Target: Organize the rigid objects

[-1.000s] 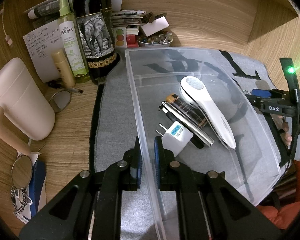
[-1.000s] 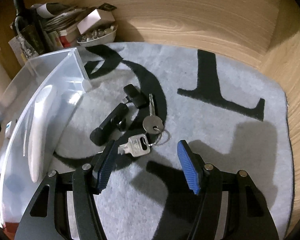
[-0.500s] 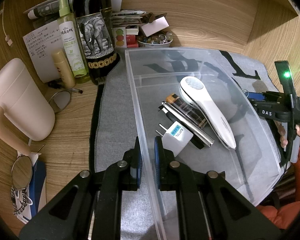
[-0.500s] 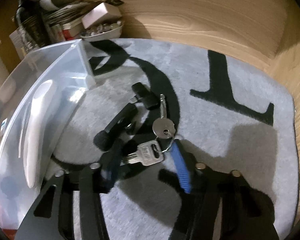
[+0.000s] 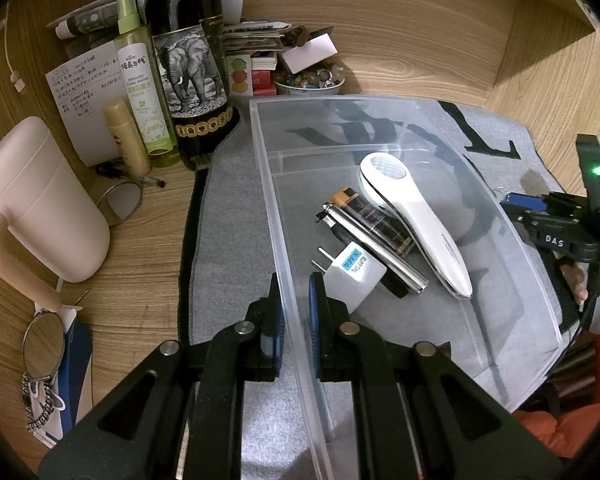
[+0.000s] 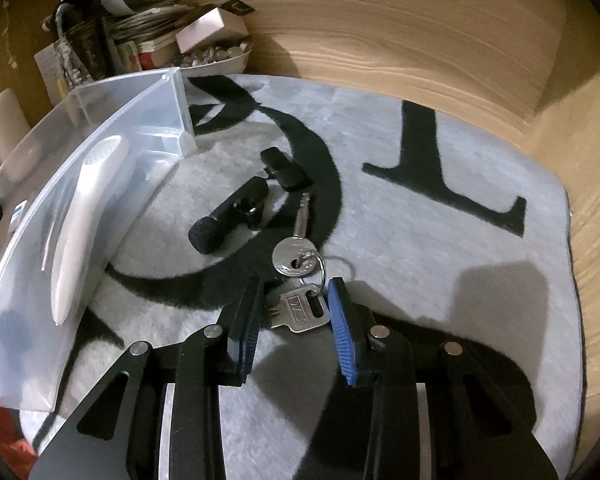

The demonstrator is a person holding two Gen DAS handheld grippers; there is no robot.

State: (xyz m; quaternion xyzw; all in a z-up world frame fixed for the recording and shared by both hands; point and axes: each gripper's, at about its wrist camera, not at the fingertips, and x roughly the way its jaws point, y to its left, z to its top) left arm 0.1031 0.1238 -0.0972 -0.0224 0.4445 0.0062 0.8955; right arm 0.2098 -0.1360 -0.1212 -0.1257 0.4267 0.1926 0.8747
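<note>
A clear plastic bin point(image 5: 380, 100) sits on a grey mat point(image 6: 420, 240). It holds a white handheld device point(image 5: 412, 220), a battery point(image 5: 372, 220), a metal cylinder point(image 5: 380, 256) and a white plug adapter point(image 5: 354, 272). My left gripper point(image 5: 296, 280) is shut on the bin's left wall. On the mat to the right of the bin lies a bunch of silver keys point(image 6: 300, 312). My right gripper point(image 6: 292, 308) is closing on the flat key, whose two ends touch the pads. A black clip microphone point(image 6: 228, 216) and a small black piece point(image 6: 284, 168) lie just beyond.
A wine bottle point(image 5: 188, 60), a spray bottle point(image 5: 140, 80), a pale mug point(image 5: 40, 200), a bowl of beads point(image 5: 308, 80) and stacked papers crowd the desk's back left. Glasses point(image 5: 44, 344) lie at the near left. Wooden walls close in behind and to the right.
The right gripper's jaws have narrowed from wide apart to touching the flat key, and it has edged forward over the keys. The left gripper and the bin have not moved.
</note>
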